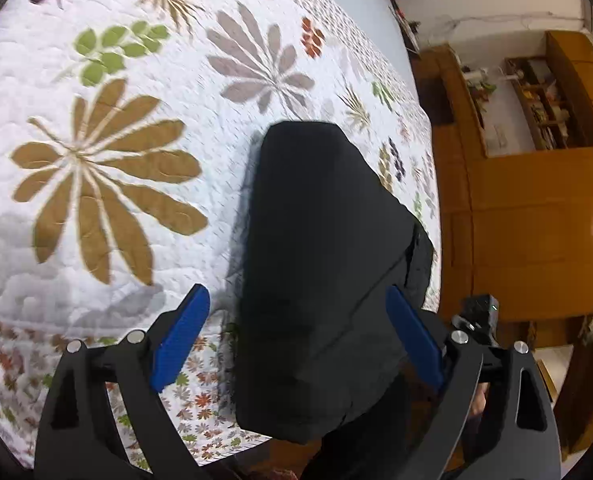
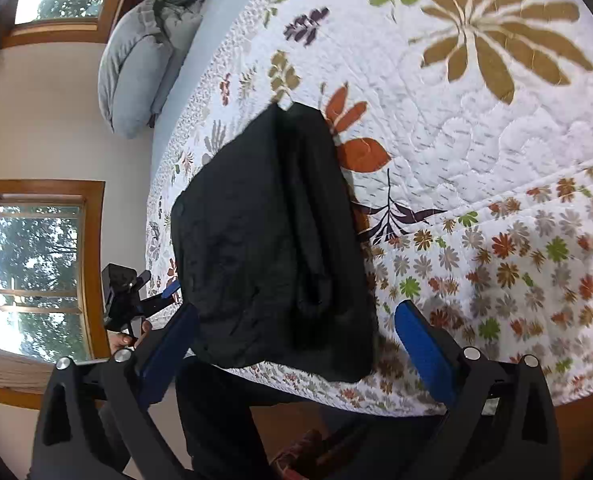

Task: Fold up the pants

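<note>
The black pants [image 1: 320, 264] are seen folded into a thick, compact bundle lying on the near edge of the bed, on top of a white quilt [image 1: 108, 208] printed with large leaf and flower shapes. The near end of the bundle reaches the quilt's edge and slightly overhangs it. In the right wrist view the same pants [image 2: 272, 248] show several lengthwise creases along their right half, and an orange leaf print is partly covered at the far right corner.

The left tongs [image 1: 296, 336] are spread wide, with 1 blue pad on each side of the bundle's near end; nothing is gripped between them. Whether the pads touch the cloth cannot be told. The right tongs [image 2: 296, 344] are likewise spread wide around the near end of the bundle, holding nothing. The left tongs are also glimpsed at the left edge of the bed in the right wrist view.

Farther off, grey pillows [image 2: 136, 68] are piled at the far left end of the bed, beside wood-framed windows [image 2: 36, 272]. A wooden cabinet wall with open shelves [image 1: 536, 104] is seen to the right of the bed.
</note>
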A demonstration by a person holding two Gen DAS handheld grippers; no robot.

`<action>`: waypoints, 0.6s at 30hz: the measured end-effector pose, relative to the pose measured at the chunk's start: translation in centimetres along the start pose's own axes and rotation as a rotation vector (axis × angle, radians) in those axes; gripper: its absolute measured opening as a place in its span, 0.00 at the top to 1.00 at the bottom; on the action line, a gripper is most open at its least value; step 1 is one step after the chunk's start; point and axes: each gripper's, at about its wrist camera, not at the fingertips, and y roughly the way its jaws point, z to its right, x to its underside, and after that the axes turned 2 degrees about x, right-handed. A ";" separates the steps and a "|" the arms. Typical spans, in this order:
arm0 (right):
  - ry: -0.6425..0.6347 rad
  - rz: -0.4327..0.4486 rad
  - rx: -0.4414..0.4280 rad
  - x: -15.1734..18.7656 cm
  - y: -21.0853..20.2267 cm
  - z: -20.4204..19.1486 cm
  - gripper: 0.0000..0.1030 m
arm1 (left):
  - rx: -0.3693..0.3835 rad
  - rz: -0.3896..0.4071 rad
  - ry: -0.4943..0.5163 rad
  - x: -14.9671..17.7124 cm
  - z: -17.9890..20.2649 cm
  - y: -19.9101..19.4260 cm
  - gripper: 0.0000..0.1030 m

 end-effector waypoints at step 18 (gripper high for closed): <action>0.031 -0.053 -0.112 -2.6 2.5 2.7 0.03 | 0.163 -0.129 -0.046 -1.6 -2.3 4.7 0.13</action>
